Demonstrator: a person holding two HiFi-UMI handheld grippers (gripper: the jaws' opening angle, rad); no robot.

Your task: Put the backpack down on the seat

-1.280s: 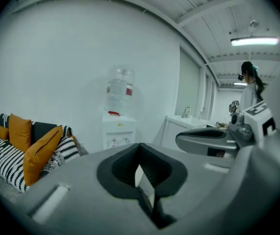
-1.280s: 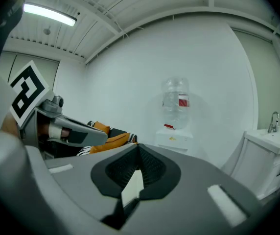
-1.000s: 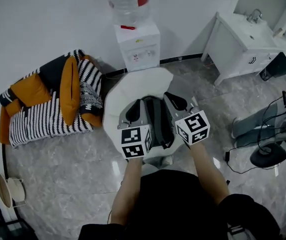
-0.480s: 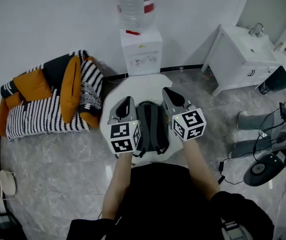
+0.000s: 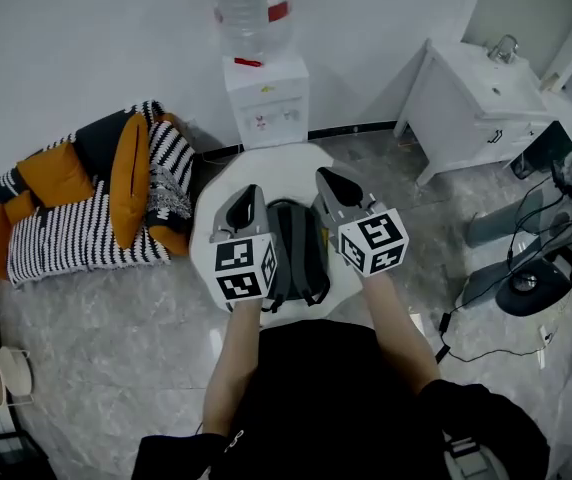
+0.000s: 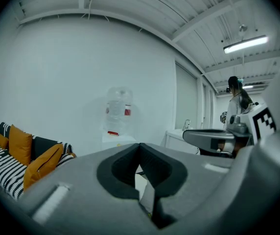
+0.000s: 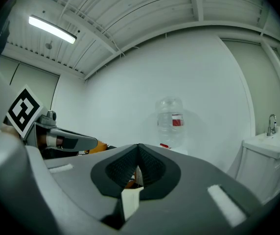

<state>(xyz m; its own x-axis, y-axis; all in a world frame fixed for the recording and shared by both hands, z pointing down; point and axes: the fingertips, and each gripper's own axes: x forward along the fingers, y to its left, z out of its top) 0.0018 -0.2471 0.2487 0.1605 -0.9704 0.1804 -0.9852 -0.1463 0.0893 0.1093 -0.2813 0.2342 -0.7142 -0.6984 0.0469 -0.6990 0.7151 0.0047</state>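
"What's the floor (image 5: 106, 338) made of?"

"Grey marbled stone, polished. It's glossy enough to throw back the lights."

"And the backpack (image 5: 301, 258)?"

"Matt grey woven cloth with darker straps. The seat (image 5: 266, 168) under it looks smooth and white, leather or plastic, I can't tell. The throw (image 5: 76, 243) is a chunky black-and-white knit, quite rough. The cushions (image 5: 131, 173) are plain orange cloth."

"The tools?"

"The left gripper (image 5: 249, 196) and right gripper (image 5: 332, 180) have matt grey plastic shells. Their dark pads (image 7: 118, 173) are finely ribbed and look rubbery. The dispenser (image 5: 266, 103) is shiny white plastic, its bottle (image 5: 251, 13) clear plastic. The tap (image 5: 503, 46) is bright metal."
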